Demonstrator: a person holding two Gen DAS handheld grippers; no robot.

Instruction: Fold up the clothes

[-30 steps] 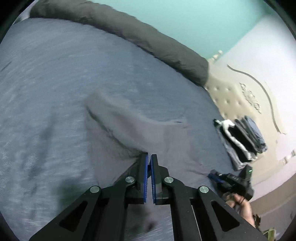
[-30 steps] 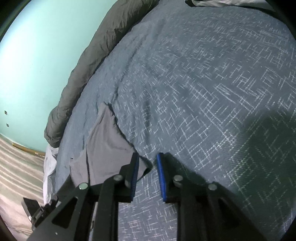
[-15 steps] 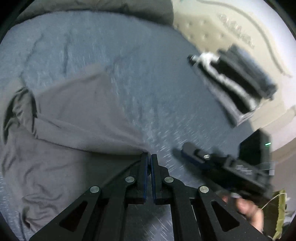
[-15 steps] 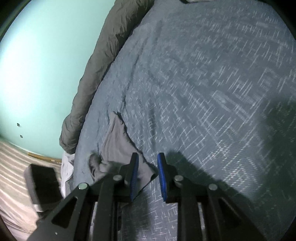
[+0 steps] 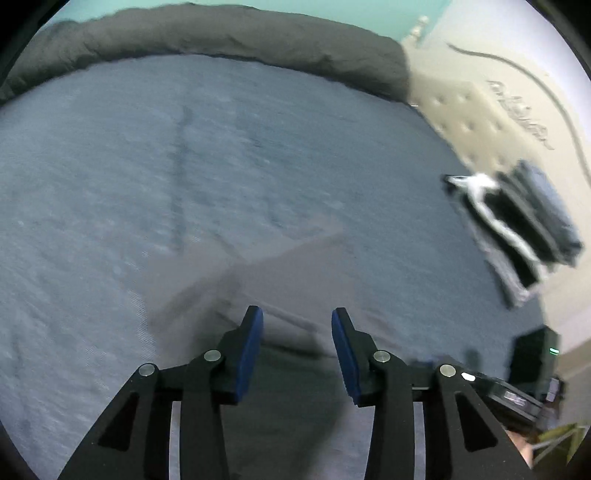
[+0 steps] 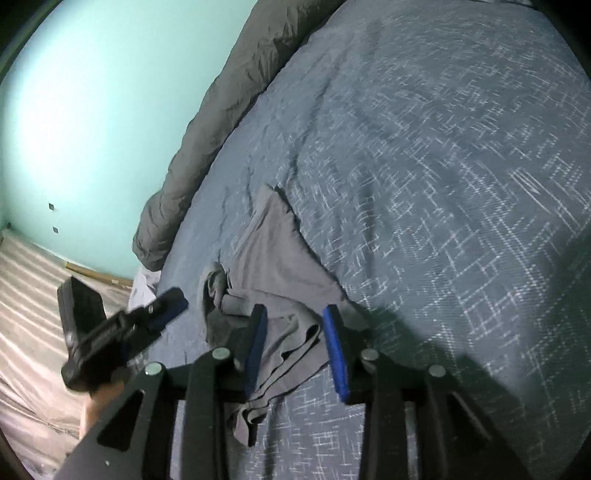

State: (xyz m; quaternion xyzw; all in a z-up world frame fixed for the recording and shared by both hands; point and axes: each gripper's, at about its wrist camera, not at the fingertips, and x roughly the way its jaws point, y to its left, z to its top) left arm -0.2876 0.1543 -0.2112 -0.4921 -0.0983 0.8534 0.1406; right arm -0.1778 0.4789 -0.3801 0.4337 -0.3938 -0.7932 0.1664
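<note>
A grey garment (image 5: 295,269) lies flat on the blue-grey bed cover (image 5: 147,184), one layer folded over another. My left gripper (image 5: 297,321) hovers just above its near edge. Its jaws are opening and nothing is between the pads. In the right wrist view the same garment (image 6: 273,258) stretches away from me, with a rumpled edge under my right gripper (image 6: 295,321). The right jaws are opening too; a loose fold lies between the fingers, and the pads do not press on it. The left gripper (image 6: 168,306) shows blurred at the left.
A rolled dark grey duvet (image 5: 221,33) runs along the far side of the bed. A stack of folded clothes (image 5: 517,229) sits by the beige padded headboard (image 5: 476,107). The bed's edge and a striped floor (image 6: 33,295) lie to the left, under a teal wall (image 6: 92,110).
My left gripper swept sideways with the grey cloth, then let go and opened. The garment now lies folded over on the bed. The right jaws have widened over its edge.
</note>
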